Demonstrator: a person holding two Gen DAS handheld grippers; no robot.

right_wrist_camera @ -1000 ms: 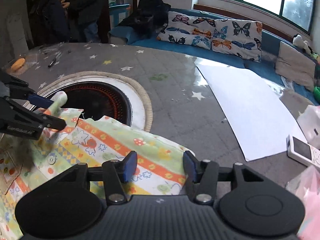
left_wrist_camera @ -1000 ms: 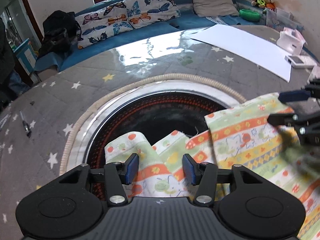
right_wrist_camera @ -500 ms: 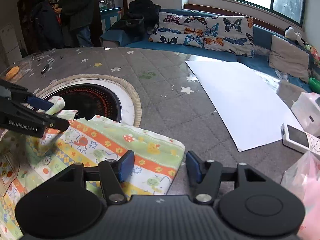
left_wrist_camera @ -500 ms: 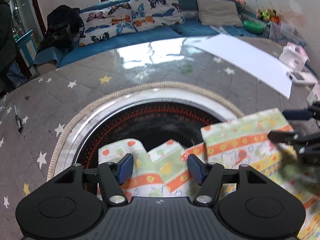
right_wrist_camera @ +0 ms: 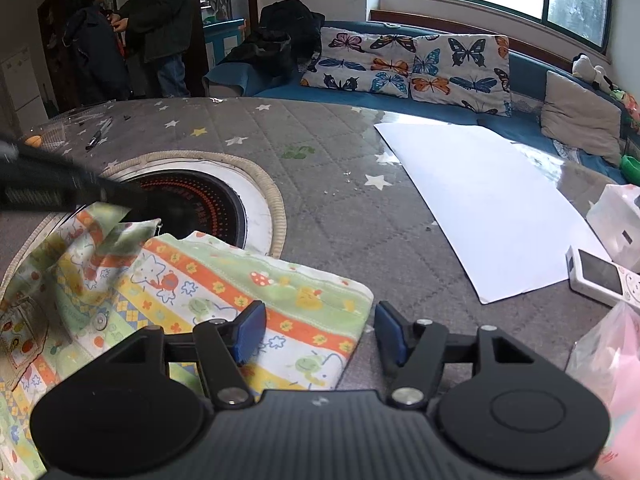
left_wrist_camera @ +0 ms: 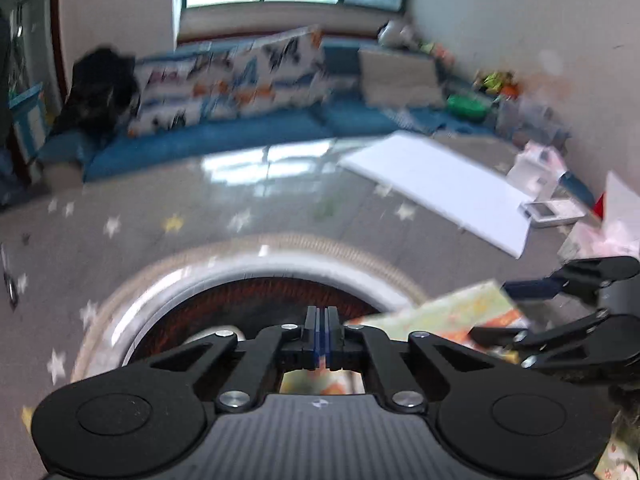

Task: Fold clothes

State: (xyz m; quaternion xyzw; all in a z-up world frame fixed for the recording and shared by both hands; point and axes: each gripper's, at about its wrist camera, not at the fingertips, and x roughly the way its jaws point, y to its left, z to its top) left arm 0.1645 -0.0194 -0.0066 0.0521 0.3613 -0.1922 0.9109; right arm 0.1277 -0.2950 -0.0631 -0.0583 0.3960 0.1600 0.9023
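You are working over a grey quilted table (right_wrist_camera: 328, 184), its cover stitched in squares and dotted with small stars, glossy where the window light falls on it. The garment (right_wrist_camera: 224, 292) is a soft, thin cotton piece printed in green, orange and yellow bands with little cartoon figures; it is lying rumpled at your 7 to 9 o'clock in the right wrist view, one hemmed edge draping over the rim of the round recessed heater (right_wrist_camera: 192, 204), a dark disc with red rings, a white collar and a braided rope border.

Your left tongs (left_wrist_camera: 321, 334) are standing fully closed, blue pads pressed flat together. That view is blurred; cloth shows below the pads, but whether any is pinched between them cannot be told. In the right wrist view they are showing as a dark blurred bar (right_wrist_camera: 60, 192) above the garment's raised, folded-over edge.

Your right tongs (right_wrist_camera: 320, 334) are opening, wide apart. The garment's corner lies under and between the pads; they are not pressing it.

At 1 o'clock a flat white sheet (right_wrist_camera: 492, 208) is lying on the table, with a white handset (right_wrist_camera: 600, 280) touching its near right edge and a pink plastic bag (right_wrist_camera: 612, 360) at 4 o'clock. Bare quilted surface lies between the garment's right edge and the sheet.
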